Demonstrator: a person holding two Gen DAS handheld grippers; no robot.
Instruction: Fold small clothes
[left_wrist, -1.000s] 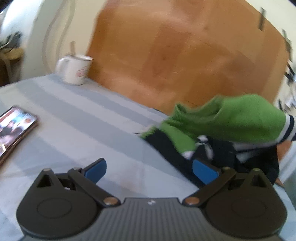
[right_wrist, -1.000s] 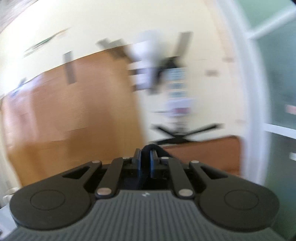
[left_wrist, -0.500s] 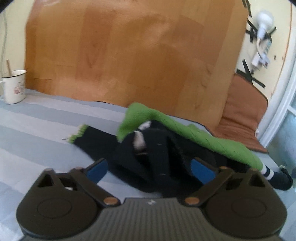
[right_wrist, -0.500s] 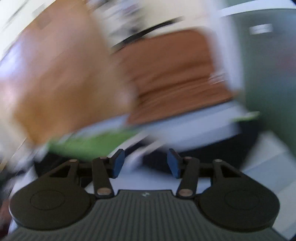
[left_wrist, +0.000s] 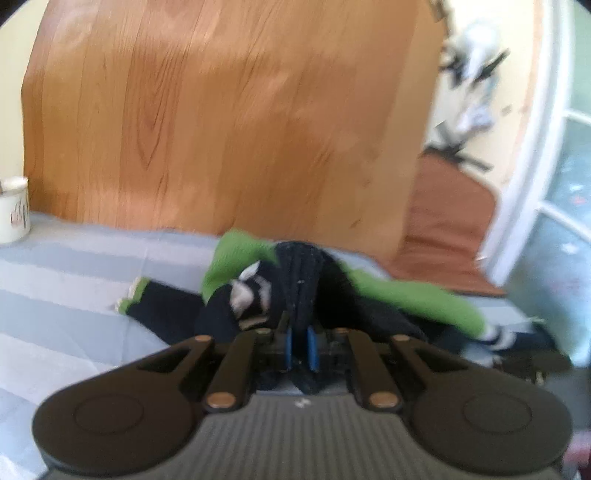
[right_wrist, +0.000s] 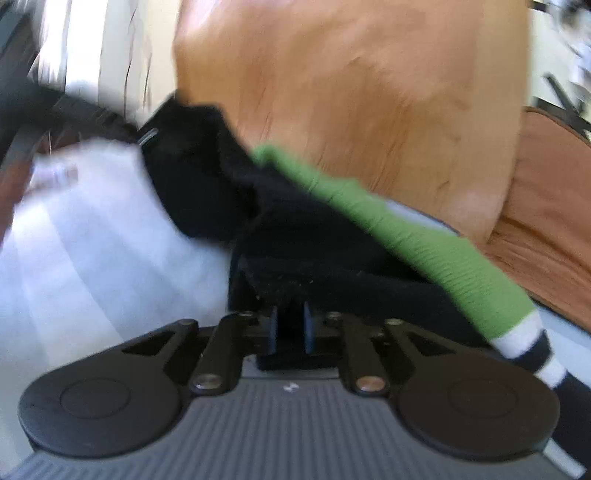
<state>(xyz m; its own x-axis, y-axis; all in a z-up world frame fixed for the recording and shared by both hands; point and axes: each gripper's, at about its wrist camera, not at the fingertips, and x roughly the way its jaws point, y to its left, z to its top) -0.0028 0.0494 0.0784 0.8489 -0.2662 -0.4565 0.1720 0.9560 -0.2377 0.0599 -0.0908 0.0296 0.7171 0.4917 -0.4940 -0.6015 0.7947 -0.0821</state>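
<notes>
A small knitted sweater (left_wrist: 413, 299), dark navy with green sleeves and white-striped cuffs, lies crumpled on the grey striped cloth (left_wrist: 74, 295). My left gripper (left_wrist: 300, 345) is shut on a raised fold of its dark fabric. In the right wrist view the same sweater (right_wrist: 280, 229) spreads ahead, one green sleeve (right_wrist: 443, 254) running to the right. My right gripper (right_wrist: 290, 328) is shut on the sweater's dark edge.
A white mug (left_wrist: 13, 210) stands at the far left of the cloth. A wooden board (left_wrist: 229, 122) rises behind the surface. Brown fabric (left_wrist: 450, 229) lies at the back right, beside a white door frame (left_wrist: 532, 155).
Both grippers were open half a second ago and have closed on the dark fabric. The right gripper swung down from facing the wall to the sweater.
</notes>
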